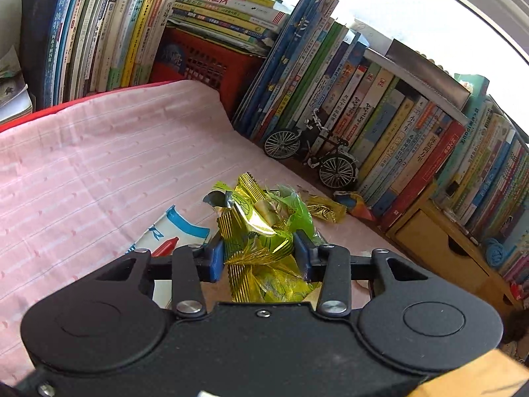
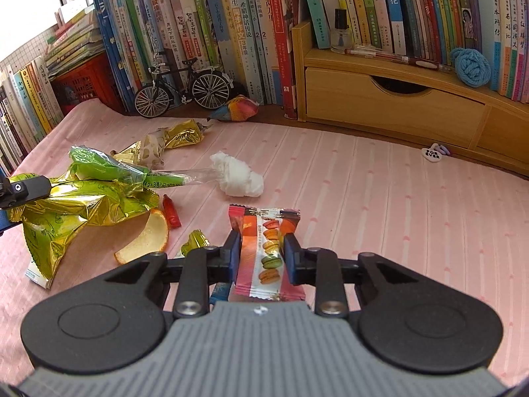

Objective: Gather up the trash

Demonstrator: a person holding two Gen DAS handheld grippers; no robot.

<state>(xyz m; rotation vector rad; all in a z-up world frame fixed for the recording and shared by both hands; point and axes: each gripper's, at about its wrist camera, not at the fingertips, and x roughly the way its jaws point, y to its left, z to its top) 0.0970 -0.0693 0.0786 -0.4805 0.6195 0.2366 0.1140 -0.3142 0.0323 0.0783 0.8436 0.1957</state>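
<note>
**Right tongs** [image 2: 259, 254]: pinching a pink macaron wrapper [image 2: 268, 248] across its middle, both pads pressed on its sides; the packet stands out lengthwise between the fingers, a hold that would suit carrying it off. Tongs slope down toward the pink cloth [image 2: 380, 205].

**Left tongs** [image 1: 260, 254]: clamped on a crumpled bundle of gold-and-green foil wrappers [image 1: 261, 231], several gathered in one grip, probably to save trips. Also tilted downward; in the right view the bundle hangs just clear of the cloth.

**Loose trash, near:** orange peel [image 2: 150, 238], small red bottle [image 2: 172, 215], gold scrap [image 2: 196, 241].

**Middle:** wadded tissue [image 2: 238, 177], gold packets [image 2: 172, 139].

**Far:** multicoloured wrapper [image 2: 236, 109] by the model bicycle [image 2: 183, 86], against the books [image 2: 231, 26]. No bin in view.
</note>
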